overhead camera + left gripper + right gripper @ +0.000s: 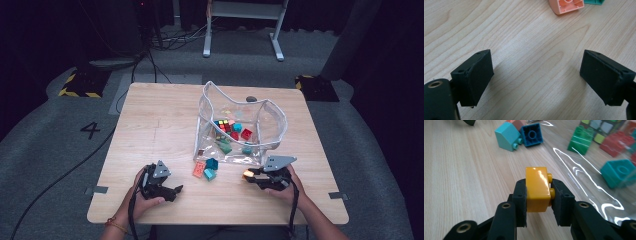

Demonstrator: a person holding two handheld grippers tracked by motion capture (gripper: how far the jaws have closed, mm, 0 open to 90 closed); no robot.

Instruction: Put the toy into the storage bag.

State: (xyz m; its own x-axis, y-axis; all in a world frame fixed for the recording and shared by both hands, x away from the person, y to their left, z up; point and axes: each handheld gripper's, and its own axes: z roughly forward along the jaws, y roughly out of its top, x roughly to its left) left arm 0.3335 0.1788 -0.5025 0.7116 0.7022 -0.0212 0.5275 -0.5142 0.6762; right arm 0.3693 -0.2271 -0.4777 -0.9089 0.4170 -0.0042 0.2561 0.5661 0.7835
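Yellow brick (537, 190) sits clamped between the right gripper (538, 195)'s jaws, studs facing sideways, long axis running away along them. Beyond lie loose bricks (520, 135) and a clear bag (272, 117). Left gripper (536, 75) gapes wide over pale wood table (524, 50). Past the table, a floor "4" (90, 130).

Lab or recording studio: black curtains around, grey carpet, hazard-taped stand bases (80, 85), floor number "4" (90, 130), cables (165, 37), lone wooden table (150, 130) centre frame.
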